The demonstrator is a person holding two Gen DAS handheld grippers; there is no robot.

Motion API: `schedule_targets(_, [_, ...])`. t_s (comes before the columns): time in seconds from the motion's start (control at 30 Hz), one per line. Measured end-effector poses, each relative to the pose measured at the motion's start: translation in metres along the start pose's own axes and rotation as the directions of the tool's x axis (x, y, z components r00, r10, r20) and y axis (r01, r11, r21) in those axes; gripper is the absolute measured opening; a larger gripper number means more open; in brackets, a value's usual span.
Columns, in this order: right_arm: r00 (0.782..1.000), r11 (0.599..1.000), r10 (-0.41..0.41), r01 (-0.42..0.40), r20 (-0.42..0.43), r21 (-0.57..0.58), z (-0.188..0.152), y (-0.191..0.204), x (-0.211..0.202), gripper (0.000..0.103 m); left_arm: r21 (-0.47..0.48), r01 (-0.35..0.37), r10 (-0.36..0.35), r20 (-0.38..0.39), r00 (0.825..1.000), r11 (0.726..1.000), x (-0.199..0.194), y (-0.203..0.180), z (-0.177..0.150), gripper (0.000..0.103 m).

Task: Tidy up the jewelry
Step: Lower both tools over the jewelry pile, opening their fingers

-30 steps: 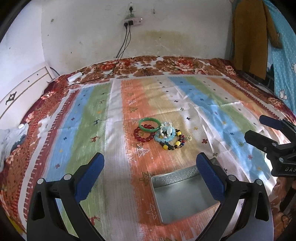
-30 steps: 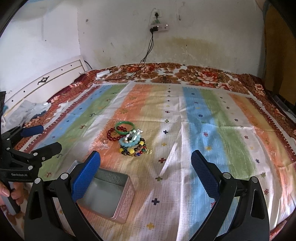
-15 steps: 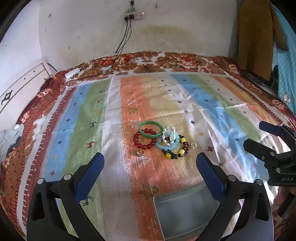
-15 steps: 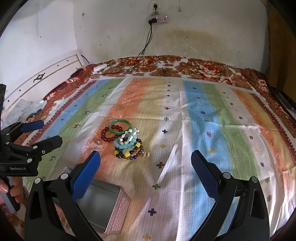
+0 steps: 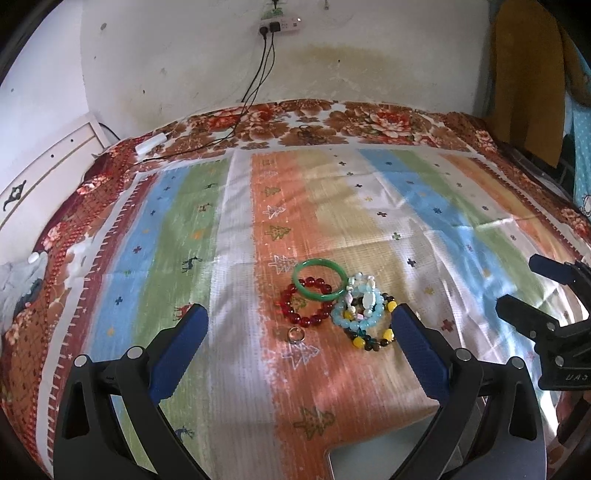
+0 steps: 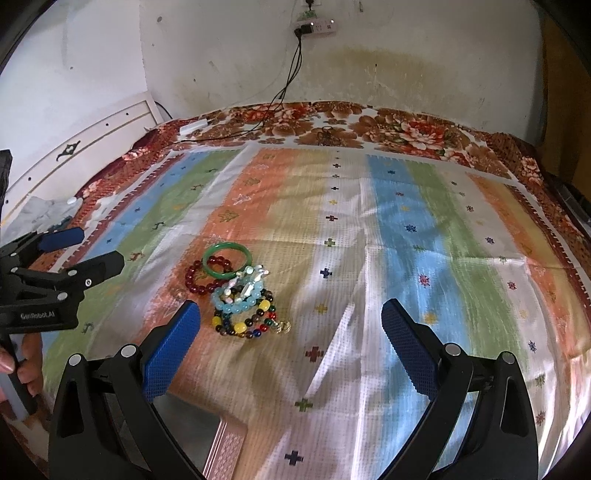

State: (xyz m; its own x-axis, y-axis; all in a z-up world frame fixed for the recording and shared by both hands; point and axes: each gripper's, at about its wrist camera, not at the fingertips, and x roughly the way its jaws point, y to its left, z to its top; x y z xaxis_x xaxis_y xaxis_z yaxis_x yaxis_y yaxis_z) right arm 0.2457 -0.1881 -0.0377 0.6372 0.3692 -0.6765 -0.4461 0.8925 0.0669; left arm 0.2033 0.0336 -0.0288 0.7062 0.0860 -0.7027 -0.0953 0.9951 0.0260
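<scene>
A small heap of jewelry lies on the striped bedspread: a green bangle [image 5: 320,278] [image 6: 227,260], a red bead bracelet [image 5: 304,307] [image 6: 205,275], a pale blue bead bracelet [image 5: 356,314] [image 6: 238,297], a multicolour bead bracelet [image 5: 371,338] [image 6: 245,323] and a small ring [image 5: 295,335]. An open metal tin [image 5: 369,458] [image 6: 207,439] sits at the near edge of both views. My left gripper [image 5: 299,349] is open, just short of the heap. My right gripper [image 6: 290,345] is open too, to the right of the heap.
The striped bedspread [image 5: 221,258] covers a bed against a stained wall with a power strip [image 5: 279,24] and hanging cables. A white headboard [image 5: 44,162] stands on the left, clothes [image 5: 528,74] hang at the right. A hand [image 6: 22,365] holds the left gripper's handle.
Both grippers have moved forward toward the jewelry heap, which now looks larger and closer. The tin has slipped toward the bottom edge of both views. Both stay open.
</scene>
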Motion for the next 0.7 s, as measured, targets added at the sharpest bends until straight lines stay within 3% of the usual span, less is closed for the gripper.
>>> schedule_targets(0.3, [0.998,1.0,0.01,-0.009,-0.058,0.004,0.014,-0.002,0.034,0.099,0.008,0.001,-0.001,-0.032,0.999,1.0,0.029,-0.001,0.014,0.098])
schedule_targets(0.7, [0.981,0.996,0.07,-0.06,-0.181,0.065,0.02,-0.005,0.075,0.099,-0.015,0.007,-0.009,-0.15,0.989,1.0,0.074,0.007,0.02,0.098])
